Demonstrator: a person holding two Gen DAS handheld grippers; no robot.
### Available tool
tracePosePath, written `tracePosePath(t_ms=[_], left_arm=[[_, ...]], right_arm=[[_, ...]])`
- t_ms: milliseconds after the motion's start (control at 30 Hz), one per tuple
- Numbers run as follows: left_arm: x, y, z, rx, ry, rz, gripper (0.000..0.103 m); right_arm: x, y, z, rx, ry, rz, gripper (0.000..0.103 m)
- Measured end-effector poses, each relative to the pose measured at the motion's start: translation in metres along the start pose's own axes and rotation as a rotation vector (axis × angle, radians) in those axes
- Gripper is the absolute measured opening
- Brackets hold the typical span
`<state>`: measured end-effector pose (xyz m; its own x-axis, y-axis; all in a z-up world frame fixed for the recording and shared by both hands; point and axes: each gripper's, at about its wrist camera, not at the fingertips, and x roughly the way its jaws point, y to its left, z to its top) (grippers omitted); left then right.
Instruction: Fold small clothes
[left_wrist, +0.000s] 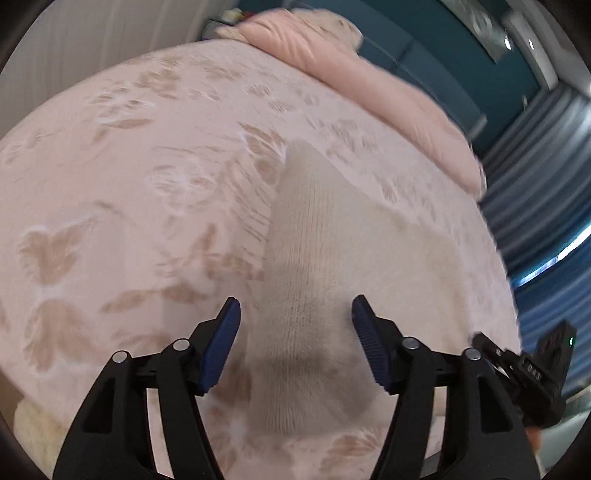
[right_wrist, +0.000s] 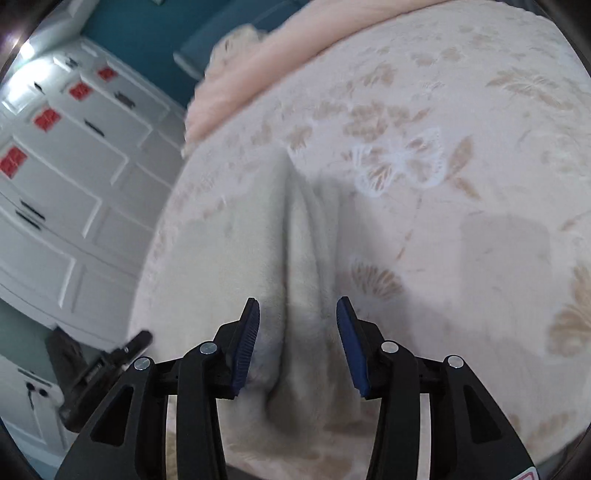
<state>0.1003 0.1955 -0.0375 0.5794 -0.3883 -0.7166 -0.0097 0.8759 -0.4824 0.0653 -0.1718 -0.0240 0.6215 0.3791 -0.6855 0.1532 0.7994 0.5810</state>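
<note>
A small cream knitted garment lies on the pink flowered bedspread. In the left wrist view its ribbed strip runs from between the fingers away up the bed. My left gripper is open just above it, one blue pad on each side. In the right wrist view the same cream garment lies bunched with long folds. My right gripper is open above its near end, a fold between the pads. The right gripper's body shows at the left view's right edge.
A pink folded duvet lies along the far side of the bed. White drawers with red labels stand beyond the bed's left edge in the right wrist view. A dark blue wall and blinds lie beyond the bed's right edge.
</note>
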Motion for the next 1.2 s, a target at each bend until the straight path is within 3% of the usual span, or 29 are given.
tracePosePath(t_ms=[67, 133, 200, 233, 267, 333, 400, 433, 467, 500, 567, 600, 633, 667, 767, 833, 900, 1000, 1033, 1067, 1133, 1200], left_arm=[[-0.013, -0.008, 0.005, 0.033, -0.021, 0.004, 0.066], [-0.014, -0.022, 0.007, 0.079, -0.013, 0.013, 0.069], [-0.002, -0.036, 0.001, 0.140, 0.022, 0.053, 0.070], [0.009, -0.040, -0.005, 0.171, 0.058, 0.089, 0.070], [0.023, -0.041, -0.012, 0.199, 0.110, 0.122, 0.071], [0.032, -0.035, -0.021, 0.194, 0.147, 0.130, 0.072], [0.021, -0.028, -0.019, 0.147, 0.126, 0.080, 0.077], [0.017, -0.023, -0.019, 0.114, 0.117, 0.056, 0.087], [0.014, -0.015, -0.016, 0.054, 0.108, 0.019, 0.093], [0.016, -0.008, -0.014, 0.005, 0.113, -0.009, 0.093], [0.036, 0.006, -0.012, -0.098, 0.183, -0.081, 0.094], [0.045, 0.009, -0.013, -0.128, 0.216, -0.082, 0.093], [0.054, 0.009, -0.014, -0.159, 0.241, -0.089, 0.089], [0.058, 0.007, -0.013, -0.174, 0.245, -0.128, 0.071], [0.040, -0.018, -0.001, -0.132, 0.205, -0.150, 0.058], [0.024, -0.037, 0.005, -0.061, 0.166, -0.168, 0.057], [0.020, -0.053, 0.005, -0.001, 0.154, -0.171, 0.060], [0.053, -0.060, -0.013, 0.085, 0.207, -0.025, 0.064], [0.063, -0.060, -0.020, 0.106, 0.225, 0.017, 0.066], [0.062, -0.058, -0.025, 0.094, 0.211, 0.008, 0.068], [0.044, -0.058, -0.024, 0.063, 0.175, 0.016, 0.069], [0.025, -0.064, -0.023, 0.090, 0.146, 0.043, 0.069]], right_arm=[[-0.003, 0.023, 0.005, -0.080, 0.009, 0.036, 0.028], [0.011, 0.042, 0.003, -0.164, 0.047, 0.034, 0.023], [0.040, 0.044, -0.007, -0.233, 0.127, -0.057, 0.019], [0.057, 0.037, -0.013, -0.256, 0.167, -0.146, 0.008], [0.061, 0.032, -0.017, -0.247, 0.181, -0.164, 0.006], [0.041, 0.028, -0.011, -0.168, 0.134, -0.113, 0.007], [0.026, 0.030, -0.004, -0.157, 0.087, -0.122, 0.030], [0.020, 0.029, 0.001, -0.169, 0.050, -0.148, 0.060], [0.020, 0.027, 0.005, -0.178, 0.034, -0.168, 0.068], [0.027, 0.022, 0.008, -0.177, 0.052, -0.176, 0.068], [0.067, 0.000, 0.013, -0.083, 0.201, -0.144, 0.069], [0.083, -0.011, 0.010, -0.015, 0.261, -0.110, 0.066], [0.093, -0.019, 0.008, 0.060, 0.288, -0.017, 0.047], [0.092, -0.018, 0.011, 0.081, 0.278, -0.002, 0.037], [0.056, 0.009, 0.030, -0.009, 0.155, 0.027, 0.028], [0.028, 0.017, 0.040, -0.060, 0.086, 0.029, 0.027], [0.022, 0.005, 0.040, -0.082, 0.075, -0.011, 0.029], [0.060, -0.043, 0.025, -0.023, 0.245, -0.165, 0.034], [0.048, -0.051, 0.023, 0.023, 0.200, -0.111, 0.036], [0.026, -0.046, 0.024, 0.030, 0.138, -0.122, 0.036], [-0.007, -0.023, 0.022, -0.067, 0.055, -0.190, 0.034], [-0.034, 0.005, 0.012, -0.181, 0.013, -0.180, 0.032]])
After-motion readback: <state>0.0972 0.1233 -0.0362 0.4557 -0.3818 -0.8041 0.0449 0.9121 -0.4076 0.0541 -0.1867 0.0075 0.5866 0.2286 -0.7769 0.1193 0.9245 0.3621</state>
